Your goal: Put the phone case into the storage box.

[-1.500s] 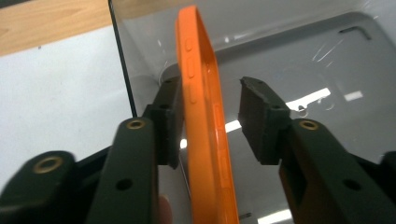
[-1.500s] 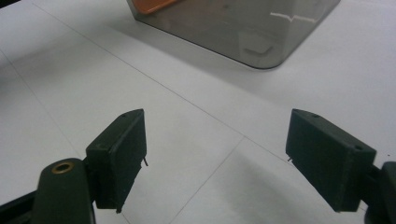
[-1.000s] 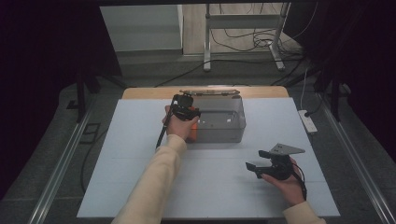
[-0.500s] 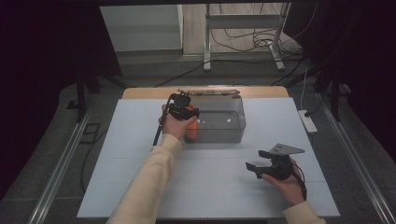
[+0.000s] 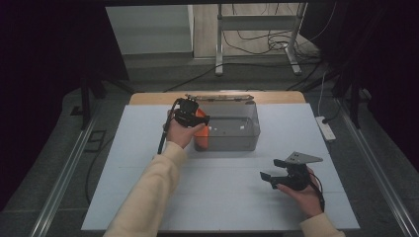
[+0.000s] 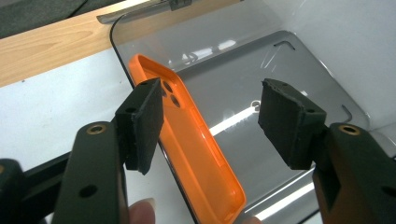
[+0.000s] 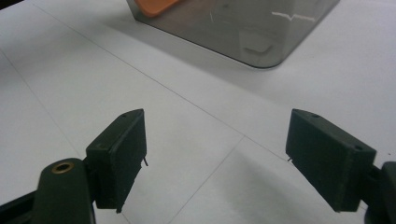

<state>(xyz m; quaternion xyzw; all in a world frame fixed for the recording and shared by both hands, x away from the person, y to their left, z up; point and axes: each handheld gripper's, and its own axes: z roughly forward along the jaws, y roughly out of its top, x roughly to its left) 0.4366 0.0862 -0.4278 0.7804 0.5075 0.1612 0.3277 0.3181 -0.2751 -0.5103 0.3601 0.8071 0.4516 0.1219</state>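
Orange phone case (image 6: pixel 196 140) leans on edge against the left wall inside the clear plastic box (image 5: pixel 232 129), at about 11 o'clock on the white table (image 5: pixel 123 163). Above it hovers the left gripper (image 6: pixel 210 121), jaws spread wide and holding nothing. Thin, light and likely flexible, the case looks slick; a pinch across its upper rim, clear of the camera cutout, seems the surest hold. At 4 o'clock, the right gripper (image 5: pixel 269 176) sits low over the table, jaws wide apart, empty.
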